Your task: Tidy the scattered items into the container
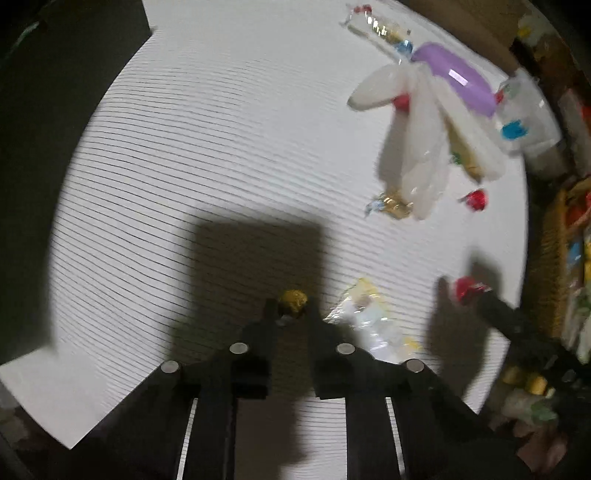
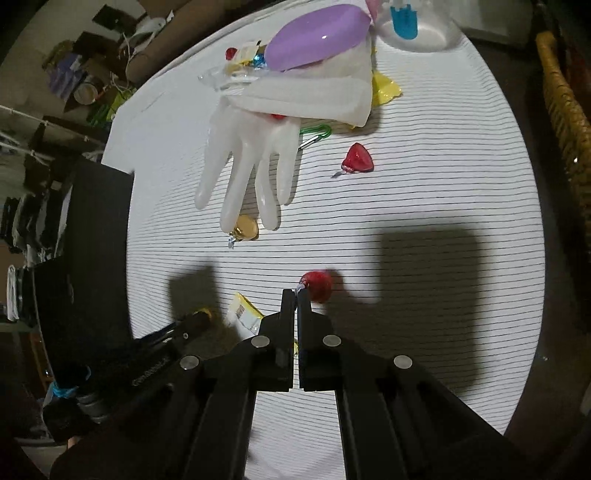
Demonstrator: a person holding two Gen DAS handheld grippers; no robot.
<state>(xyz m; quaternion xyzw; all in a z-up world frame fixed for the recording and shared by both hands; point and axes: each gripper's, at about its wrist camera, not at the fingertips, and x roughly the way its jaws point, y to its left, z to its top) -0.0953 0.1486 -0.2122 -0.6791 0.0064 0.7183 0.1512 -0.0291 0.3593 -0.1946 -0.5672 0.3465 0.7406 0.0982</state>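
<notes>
Pinching now: your left gripper (image 1: pixel 291 308) clamps the gold foil candy (image 1: pixel 293 301) on the striped tablecloth (image 1: pixel 221 147); your right gripper (image 2: pixel 296 295) nips the twisted tail of the red foil candy (image 2: pixel 317 286). Light, crushable, slick foil, probably; grip bodies gently, since tails may tear. Clear container (image 2: pixel 421 26) sits at the far edge.

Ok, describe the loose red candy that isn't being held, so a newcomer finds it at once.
Start at the white glove on the striped tablecloth. Just right of its fingertips, below the green carabiner, lies a red foil candy. Unlike the other red candy, no gripper touches it.
</notes>
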